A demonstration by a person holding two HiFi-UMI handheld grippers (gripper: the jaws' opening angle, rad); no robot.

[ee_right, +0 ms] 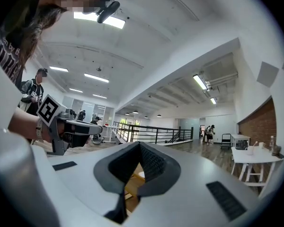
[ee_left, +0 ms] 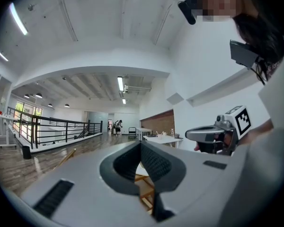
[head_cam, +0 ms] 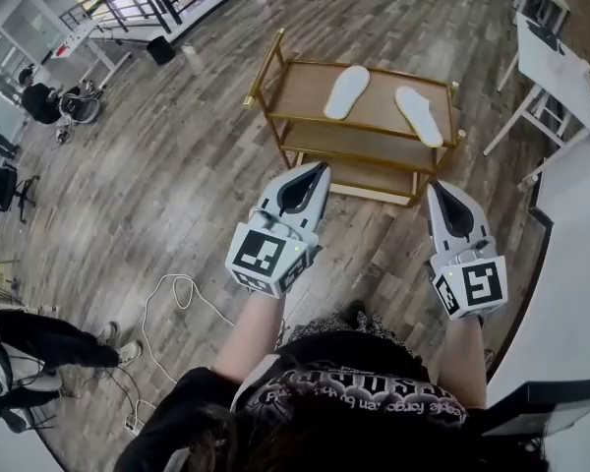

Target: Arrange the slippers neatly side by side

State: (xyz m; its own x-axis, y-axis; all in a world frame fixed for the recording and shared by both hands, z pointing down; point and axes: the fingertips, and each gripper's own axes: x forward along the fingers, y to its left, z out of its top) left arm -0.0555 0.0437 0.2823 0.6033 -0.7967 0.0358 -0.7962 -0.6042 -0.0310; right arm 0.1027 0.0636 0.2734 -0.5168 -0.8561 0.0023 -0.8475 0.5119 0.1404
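Grey-white left gripper (head_cam: 317,170) is held up over the wood floor (head_cam: 177,165), short of the rack. Its jaws are clenched tip to tip with nothing between them, which the left gripper view (ee_left: 141,144) confirms.

Ahead, on the top tier of the gold-framed wooden rack (head_cam: 297,94), lies the left slipper (head_cam: 346,91). It is white and flat, with its far end angled to the right. Just beside it but apart lies the right slipper (head_cam: 419,115), also white, with its far end tilting left. The pair is splayed, not parallel, and not touching.

Right gripper (head_cam: 438,191) hovers level with the left one, near the rack's front right corner. It is also clenched and empty (ee_right: 139,144).

Handling guess: both slippers look thin, light and soft, so they will likely flop if pinched at the toe tip. Better to take each on a long side edge near mid-length, or at the heel end. The wood looks smooth, so a light slipper should slide, and a closed-jaw nudge may be enough to square them. Fragility is low. Too small to tell whether the soles face up.
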